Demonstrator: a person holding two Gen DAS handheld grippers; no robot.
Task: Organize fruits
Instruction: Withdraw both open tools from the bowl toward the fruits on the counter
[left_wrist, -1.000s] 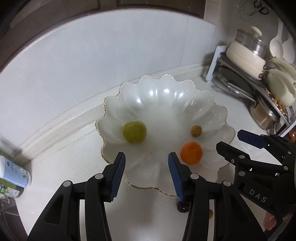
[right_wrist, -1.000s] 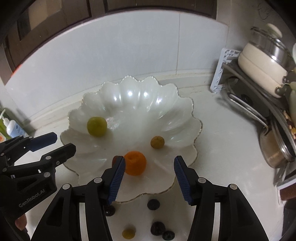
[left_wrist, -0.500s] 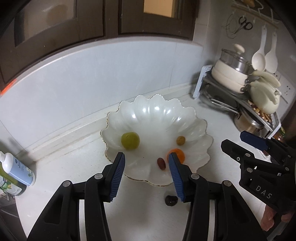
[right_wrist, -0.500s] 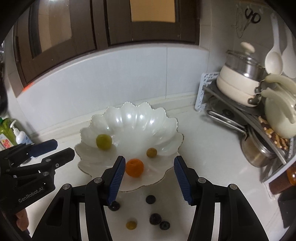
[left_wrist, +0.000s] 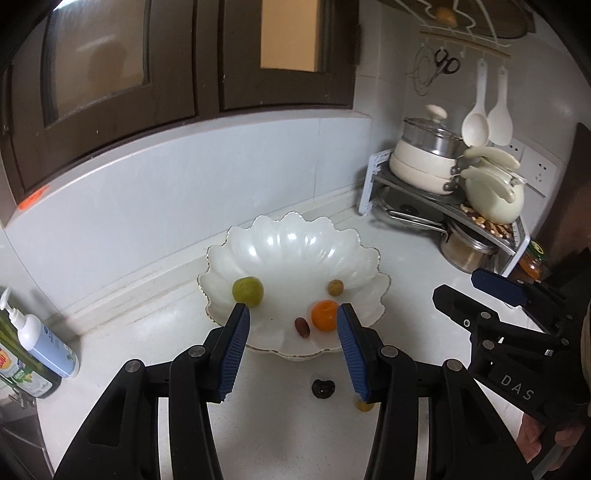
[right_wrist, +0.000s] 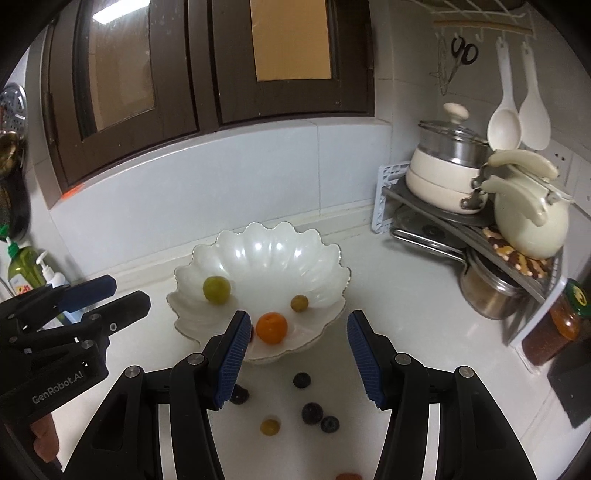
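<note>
A white scalloped bowl (left_wrist: 295, 240) (right_wrist: 266, 243) sits on the white counter near the wall. In it lie a green fruit (left_wrist: 247, 290) (right_wrist: 217, 290), an orange (left_wrist: 325, 315) (right_wrist: 272, 327), a small tan fruit (left_wrist: 335, 287) (right_wrist: 299, 303) and a dark red date (left_wrist: 301, 327). Several dark berries (right_wrist: 312, 412) and a small yellow fruit (right_wrist: 269, 427) lie loose on the counter in front of the bowl. My left gripper (left_wrist: 291, 347) and right gripper (right_wrist: 295, 354) hover above and short of the bowl, both open with nothing between the fingers.
A metal rack (right_wrist: 476, 236) with pots, a kettle and hanging ladles fills the right corner. Jars (right_wrist: 554, 332) stand beside it. Soap bottles (left_wrist: 40, 343) stand at the left edge. Dark cabinet doors hang above the tiled wall.
Both grippers have pulled back and up from the bowl, so it looks smaller and the cabinets, the date and the loose fruits in front have come into view. The jaws kept their width.
</note>
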